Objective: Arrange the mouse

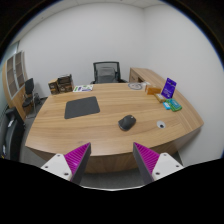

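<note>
A dark mouse (127, 122) lies on the wooden table (100, 135), to the right of a dark grey mouse mat (82, 107) and apart from it. My gripper (111, 160) is held high above the table's near edge, well back from the mouse. Its two fingers with magenta pads (77, 156) stand wide apart with nothing between them.
A black office chair (106, 72) stands behind the table. Books (61, 85) and a paper sit at the far left, a purple box (169, 89) and a teal item (173, 104) at the right, a round white thing (136, 87) at the back, a small white object (164, 126) right of the mouse.
</note>
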Action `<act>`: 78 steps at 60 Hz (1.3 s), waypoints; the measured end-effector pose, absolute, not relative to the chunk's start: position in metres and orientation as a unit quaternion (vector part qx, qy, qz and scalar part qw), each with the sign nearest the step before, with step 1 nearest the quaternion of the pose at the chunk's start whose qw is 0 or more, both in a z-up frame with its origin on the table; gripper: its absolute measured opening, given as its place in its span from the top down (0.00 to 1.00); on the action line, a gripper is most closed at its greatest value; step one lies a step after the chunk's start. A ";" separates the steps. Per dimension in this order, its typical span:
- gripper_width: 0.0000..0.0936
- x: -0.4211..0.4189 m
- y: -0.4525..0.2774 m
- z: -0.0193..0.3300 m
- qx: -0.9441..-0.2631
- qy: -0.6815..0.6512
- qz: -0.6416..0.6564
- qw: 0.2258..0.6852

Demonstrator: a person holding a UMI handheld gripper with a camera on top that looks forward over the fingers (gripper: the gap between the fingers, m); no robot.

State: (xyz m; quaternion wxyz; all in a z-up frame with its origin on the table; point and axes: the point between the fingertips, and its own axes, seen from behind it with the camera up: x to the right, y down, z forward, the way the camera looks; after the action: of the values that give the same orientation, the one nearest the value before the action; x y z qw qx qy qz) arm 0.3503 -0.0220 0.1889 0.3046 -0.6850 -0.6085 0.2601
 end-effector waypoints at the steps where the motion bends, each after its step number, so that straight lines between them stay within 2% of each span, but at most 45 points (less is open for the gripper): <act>1: 0.07 0.351 -0.018 0.187 -0.687 -0.608 0.258 0.304; 27: 0.07 0.333 0.044 0.140 -0.701 -0.602 0.240 0.297; 48: 0.08 0.258 0.068 0.096 -0.694 -0.607 0.251 0.294; 78: 0.07 0.158 0.087 0.030 -0.706 -0.609 0.248 0.263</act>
State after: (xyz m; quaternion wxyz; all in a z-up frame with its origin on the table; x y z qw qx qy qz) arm 0.1575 0.0865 0.0299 0.2632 -0.7060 -0.6089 0.2480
